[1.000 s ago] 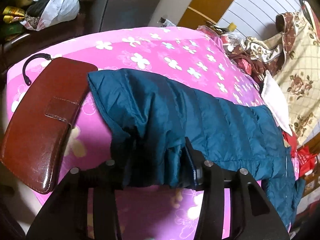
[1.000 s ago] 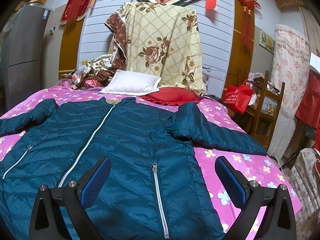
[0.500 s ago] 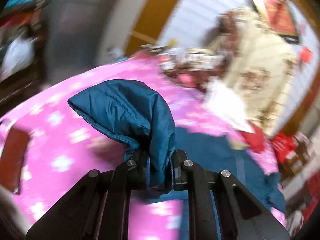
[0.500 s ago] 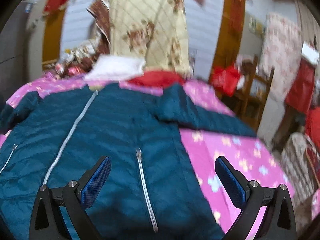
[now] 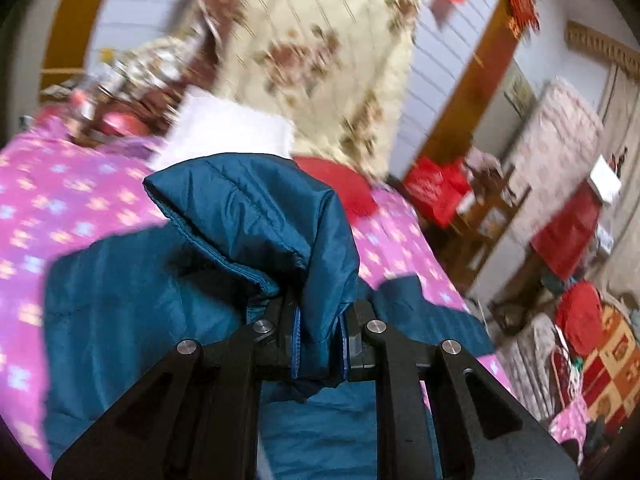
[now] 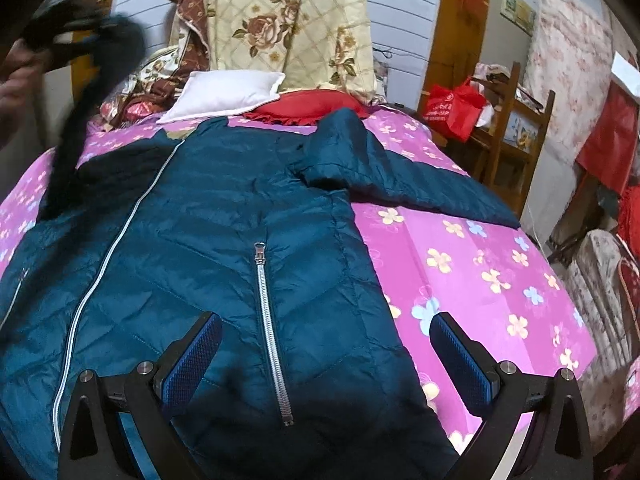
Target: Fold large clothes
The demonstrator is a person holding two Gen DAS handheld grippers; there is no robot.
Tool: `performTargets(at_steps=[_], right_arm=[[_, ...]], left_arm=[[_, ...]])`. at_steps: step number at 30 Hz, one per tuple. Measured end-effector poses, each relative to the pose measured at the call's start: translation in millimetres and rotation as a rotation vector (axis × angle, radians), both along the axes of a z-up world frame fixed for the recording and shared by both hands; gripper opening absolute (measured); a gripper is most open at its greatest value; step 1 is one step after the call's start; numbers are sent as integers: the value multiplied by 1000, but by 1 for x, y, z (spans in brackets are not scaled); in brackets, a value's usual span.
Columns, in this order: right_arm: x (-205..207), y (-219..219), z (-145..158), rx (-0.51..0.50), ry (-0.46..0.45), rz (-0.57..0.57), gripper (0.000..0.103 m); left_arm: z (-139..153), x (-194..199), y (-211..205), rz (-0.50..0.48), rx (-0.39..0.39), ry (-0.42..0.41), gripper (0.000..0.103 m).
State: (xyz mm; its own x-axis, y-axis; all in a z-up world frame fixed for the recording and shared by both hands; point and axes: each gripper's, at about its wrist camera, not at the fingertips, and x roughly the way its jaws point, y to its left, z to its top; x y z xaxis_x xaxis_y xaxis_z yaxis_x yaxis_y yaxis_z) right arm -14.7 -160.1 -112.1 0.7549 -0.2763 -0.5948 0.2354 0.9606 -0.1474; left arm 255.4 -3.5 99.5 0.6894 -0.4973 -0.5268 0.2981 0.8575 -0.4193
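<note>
The left hand-held gripper (image 5: 318,350) is clamped shut on the cuff end of one sleeve (image 5: 260,216) of a teal quilted jacket (image 6: 224,248), the fabric bunched between its two black fingers and draping over them. In the right wrist view this raised sleeve appears as a dark blurred strip at the upper left, lifted above the jacket's body, with the person's hand (image 6: 16,80) dimly visible beside it.

The right hand-held gripper (image 6: 326,360) hovers over the jacket's lower hem with its jaws spread wide and nothing between the blue pads (image 6: 192,356).

There is one jacket. It lies front-up and spread flat on a bed covered by a pink sheet with a flower print (image 6: 480,272). Two silver zippers show: a long one (image 6: 108,256) running down the front, and a short pocket zipper (image 6: 272,336) between the gripper's fingers. The other sleeve (image 6: 400,176) lies stretched out to the right across the sheet.

At the head of the bed sit one white pillow (image 6: 224,94) and one red cushion (image 6: 308,106), touching each other. Behind them hangs a cream quilt with brown roses (image 6: 288,24). To the right, a red bag (image 6: 456,106) rests on a wooden chair (image 6: 516,120).
</note>
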Motion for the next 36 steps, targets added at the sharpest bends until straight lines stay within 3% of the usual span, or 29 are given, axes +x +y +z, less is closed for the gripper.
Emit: performTargets(at_steps=[5,7,9,13,16,19,23,28,31,34,36], right_arm=[[-2,-4,0,19,-10,6,103],[-1,-7,0,37,-8,4,103],[-1,-10,0,58,-10,2,103],[-2,-14,0,80,-20,-7,103],[-3,-13,1,78,-28,-18,103],[-5,-14,4,70,-32,-26,103],[10,-20,34,128,-77,38,103],[104,-7,82,188,-169,223,103],[177,26,80,233,-132,377,103],[232,47,57,278,-65,490,103],[266,40,23,243,36,429,103]], left_arm=[[-56,16,-75,-70,94,105,16],[-79,18,-91,-87,135,151,29],[-94,12,-95,-129,127,188,54],[-95,-12,-91,-219,100,176,73],[-87,-32,-64,-220,115,123,73],[-87,-36,-14,-107,128,100,73],[-99,-20,66,163,219,106,73],[-126,3,139,492,367,140,73],[-143,2,159,584,379,170,73],[-165,14,161,597,392,211,73],[-182,19,164,592,379,252,74]])
